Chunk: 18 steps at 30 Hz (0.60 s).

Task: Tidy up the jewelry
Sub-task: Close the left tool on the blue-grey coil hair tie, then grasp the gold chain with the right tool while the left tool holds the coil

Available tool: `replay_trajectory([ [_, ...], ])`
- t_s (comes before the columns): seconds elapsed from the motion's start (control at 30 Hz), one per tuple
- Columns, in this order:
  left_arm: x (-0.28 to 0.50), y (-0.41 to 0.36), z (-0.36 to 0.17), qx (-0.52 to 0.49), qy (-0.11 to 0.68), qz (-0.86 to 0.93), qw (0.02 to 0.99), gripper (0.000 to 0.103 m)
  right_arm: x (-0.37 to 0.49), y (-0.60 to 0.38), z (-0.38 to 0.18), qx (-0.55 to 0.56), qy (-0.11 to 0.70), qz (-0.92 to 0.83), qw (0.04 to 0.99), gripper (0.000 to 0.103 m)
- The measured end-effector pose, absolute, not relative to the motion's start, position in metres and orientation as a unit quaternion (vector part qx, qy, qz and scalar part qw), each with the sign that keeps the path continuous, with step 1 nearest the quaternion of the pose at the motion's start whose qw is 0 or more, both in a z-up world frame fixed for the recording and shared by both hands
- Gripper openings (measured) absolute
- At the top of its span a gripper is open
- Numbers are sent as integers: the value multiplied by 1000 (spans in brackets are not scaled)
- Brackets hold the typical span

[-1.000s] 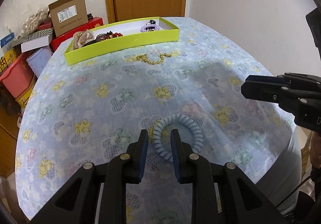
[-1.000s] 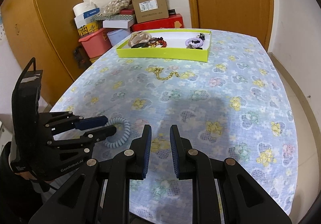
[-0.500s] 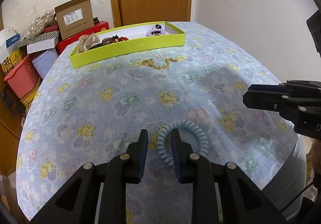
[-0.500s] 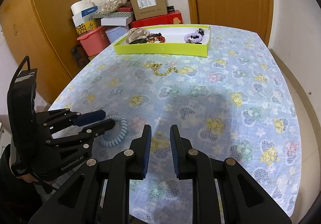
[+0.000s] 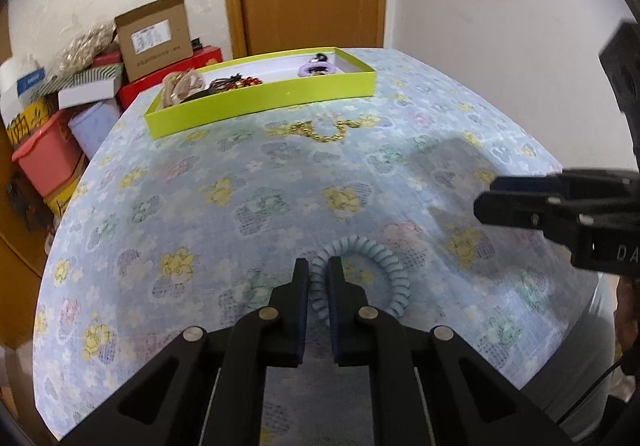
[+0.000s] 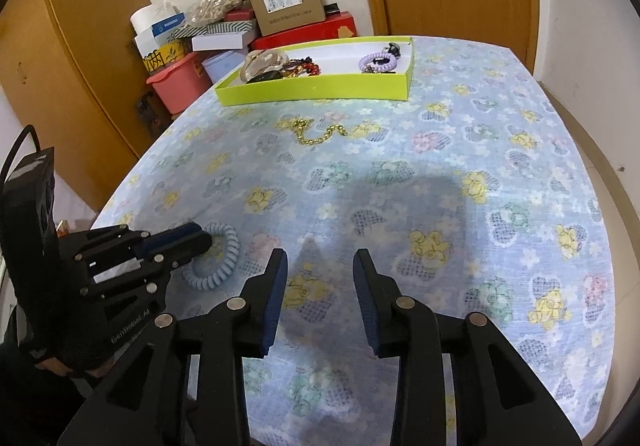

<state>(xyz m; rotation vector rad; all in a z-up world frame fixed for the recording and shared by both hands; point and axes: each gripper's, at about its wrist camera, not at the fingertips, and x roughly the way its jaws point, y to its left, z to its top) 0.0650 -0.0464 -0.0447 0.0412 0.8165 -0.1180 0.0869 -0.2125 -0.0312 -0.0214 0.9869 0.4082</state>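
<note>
The left gripper (image 5: 318,278) is closing on the near side of the pale blue springy coil hair tie (image 5: 384,266), which lies flat on the flowery blue tablecloth (image 5: 240,182), probably to carry it away. The right gripper (image 6: 320,278) is opening with nothing inside, maybe to help. The long lime-green cardboard tray (image 5: 260,106) waits far off, likely its home.

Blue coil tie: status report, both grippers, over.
Left gripper closing on blue coil tie, pads against it. Right gripper opening, nothing between. Gold chain lies before green tray.
</note>
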Motion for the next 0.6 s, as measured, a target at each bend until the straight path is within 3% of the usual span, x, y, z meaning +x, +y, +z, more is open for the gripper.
replay_trajectory([
  [0.5,74,2,-45,-55,400,-32,914,9,122,-186,-43,-52,477,194,856,36],
  [0.6,75,9,-44,-60,398,-27,915,9,141,-180,-46,-55,477,193,856,45],
])
